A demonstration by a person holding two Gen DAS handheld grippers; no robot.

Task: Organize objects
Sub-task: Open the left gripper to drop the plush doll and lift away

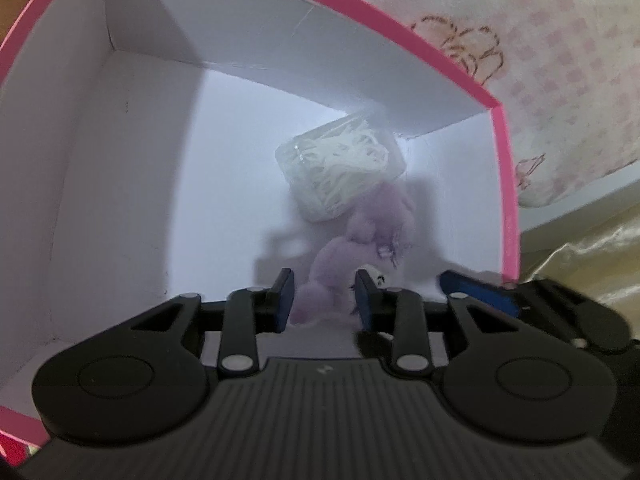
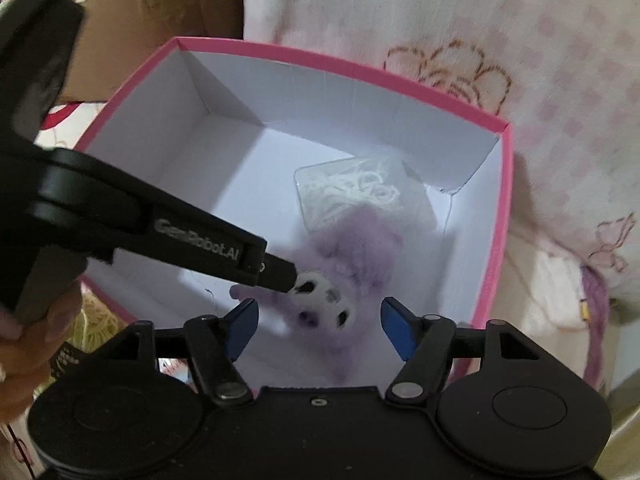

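A pink box with white inner walls (image 1: 120,184) stands open; it also shows in the right wrist view (image 2: 224,168). Inside lie a clear bag of white bands (image 1: 340,168) (image 2: 352,192) and a purple plush toy (image 1: 360,248) (image 2: 352,248) with a white face. My left gripper (image 1: 324,296) is down inside the box, its fingers on either side of the plush, with a gap at each side. From the right wrist view its tip (image 2: 280,274) touches the plush face. My right gripper (image 2: 318,328) is open and empty above the box's near edge.
The box sits on a pink-and-white floral cloth (image 2: 520,80). A brown cardboard box (image 2: 160,20) stands behind at the left. A shiny golden fabric (image 1: 592,264) lies right of the box.
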